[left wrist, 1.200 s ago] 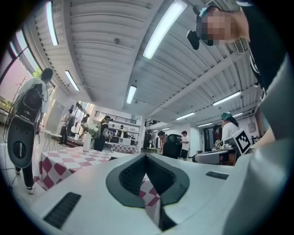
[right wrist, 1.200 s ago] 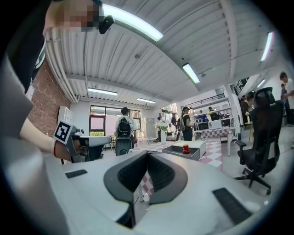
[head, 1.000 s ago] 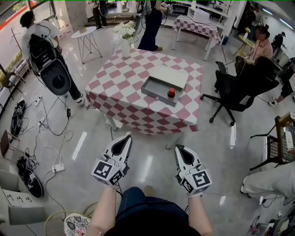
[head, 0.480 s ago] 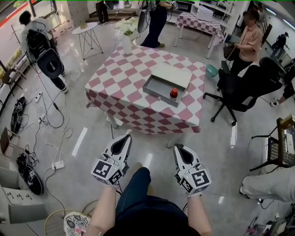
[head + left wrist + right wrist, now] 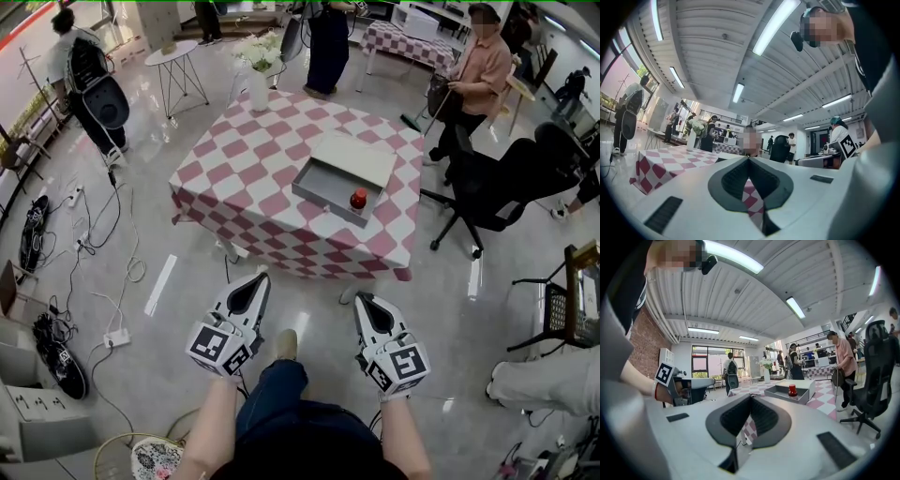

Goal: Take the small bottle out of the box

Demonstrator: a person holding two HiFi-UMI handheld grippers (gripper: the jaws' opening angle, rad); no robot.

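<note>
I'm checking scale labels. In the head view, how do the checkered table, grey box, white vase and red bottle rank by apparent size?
1. checkered table
2. grey box
3. white vase, though it stands farther from the camera
4. red bottle, inside the box

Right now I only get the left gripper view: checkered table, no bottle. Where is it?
Observer: In the head view the small bottle, red, stands upright in the grey box on the right half of the table.
Operator: Box covered?
Observer: No, it is open on top. Its lid lies just behind it.
Operator: Right claw?
Observer: The right claw is shut, with nothing between its jaws.
</note>
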